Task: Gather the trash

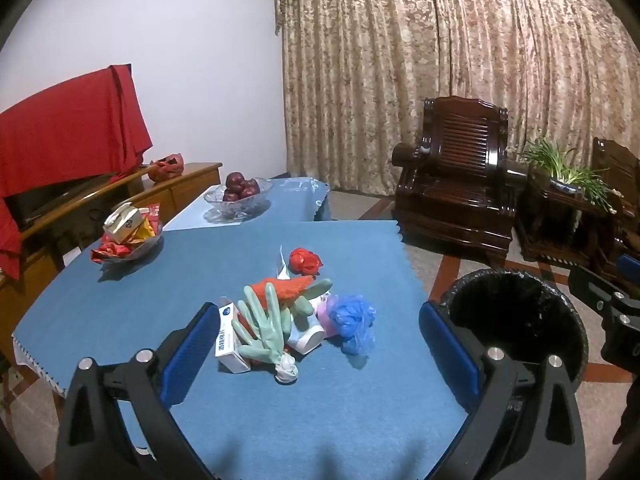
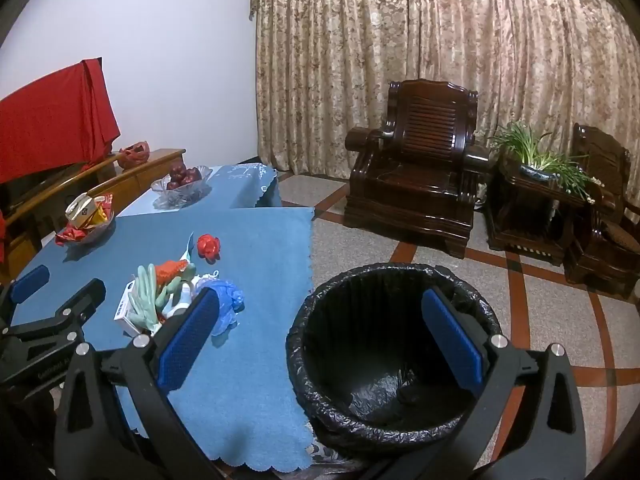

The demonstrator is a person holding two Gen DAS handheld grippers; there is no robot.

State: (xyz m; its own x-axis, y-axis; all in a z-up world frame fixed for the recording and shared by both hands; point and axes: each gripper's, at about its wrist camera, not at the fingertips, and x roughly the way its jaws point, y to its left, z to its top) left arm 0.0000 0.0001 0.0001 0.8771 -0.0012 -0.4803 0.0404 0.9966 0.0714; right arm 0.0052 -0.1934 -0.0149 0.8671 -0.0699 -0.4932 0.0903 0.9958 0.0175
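Colours and patterns across table, bin and room.

Showing a plain mid-blue tablecloth (image 1: 120, 312) with a scalloped edge; lying on it a pale mint-green glove (image 1: 260, 328), an orange-red knobbly glove (image 1: 286, 286), a white box (image 1: 229, 340) with blue print, a crumpled red bag (image 1: 305, 261) and a crumpled blue bag (image 1: 352, 316) beside something pink. Lining the bin (image 2: 394, 360) in glossy black plastic. Wearing deep blue pads on black frames: left gripper (image 1: 320, 344), right gripper (image 2: 320, 340). Hanging behind, beige curtains (image 2: 440, 60) in a brown floral pattern; draping red cloth (image 1: 68, 132); gleaming dark reddish-brown armchair (image 2: 420, 184); speckling grey floor (image 2: 552, 312) crossed by red-brown stripes; holding dark red fruit in a clear glass bowl (image 1: 238, 200).
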